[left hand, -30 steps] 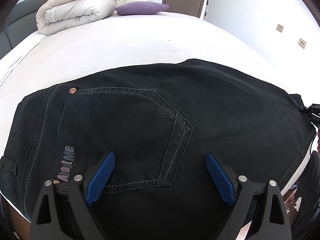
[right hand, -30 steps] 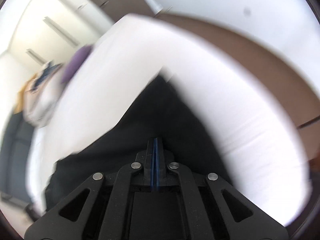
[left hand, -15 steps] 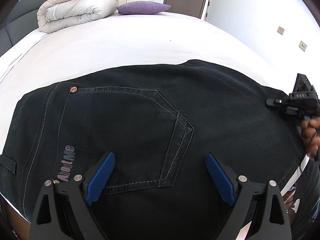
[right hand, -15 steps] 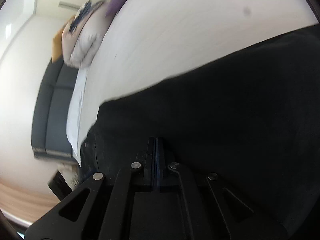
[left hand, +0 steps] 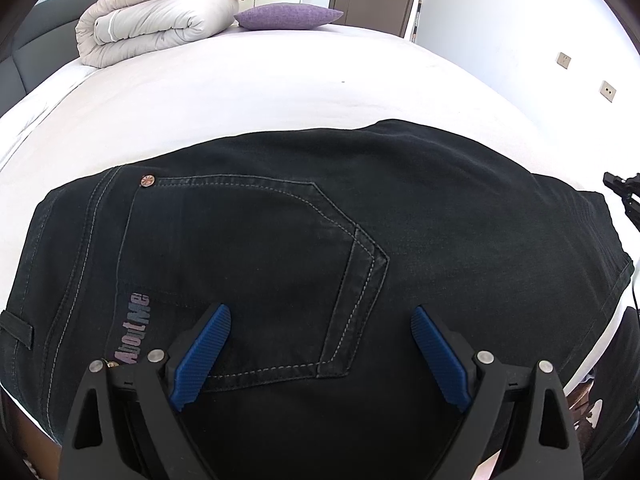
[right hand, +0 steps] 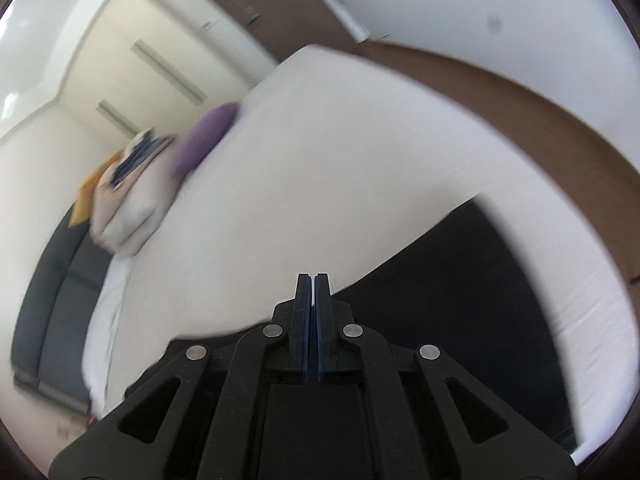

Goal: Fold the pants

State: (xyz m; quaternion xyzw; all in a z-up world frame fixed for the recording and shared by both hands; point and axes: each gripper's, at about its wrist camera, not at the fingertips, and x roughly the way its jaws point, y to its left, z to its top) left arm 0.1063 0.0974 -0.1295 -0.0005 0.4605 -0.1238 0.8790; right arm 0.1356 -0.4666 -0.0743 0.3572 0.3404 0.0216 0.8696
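Note:
Black denim pants (left hand: 280, 240) lie folded on the white bed, back pocket and an "AboutMe" label facing up. My left gripper (left hand: 320, 344) is open, its blue pads spread just above the pocket's near edge, holding nothing. My right gripper (right hand: 313, 280) is shut with its pads pressed together and nothing visible between them; it hovers above the pants (right hand: 460, 300) in a blurred, tilted view. Part of the right gripper shows at the right edge of the left wrist view (left hand: 624, 196), beside the pants' right end.
The white bed sheet (left hand: 280, 92) stretches beyond the pants. A rolled beige duvet (left hand: 156, 24) and a purple pillow (left hand: 288, 16) lie at the far end. A dark headboard (left hand: 16, 60) is at the left. Brown floor (right hand: 520, 92) borders the bed.
The right gripper swung from close over the pants to a raised, tilted pose, staying shut. In the left view it moved toward the right edge. The left gripper stayed open and still.

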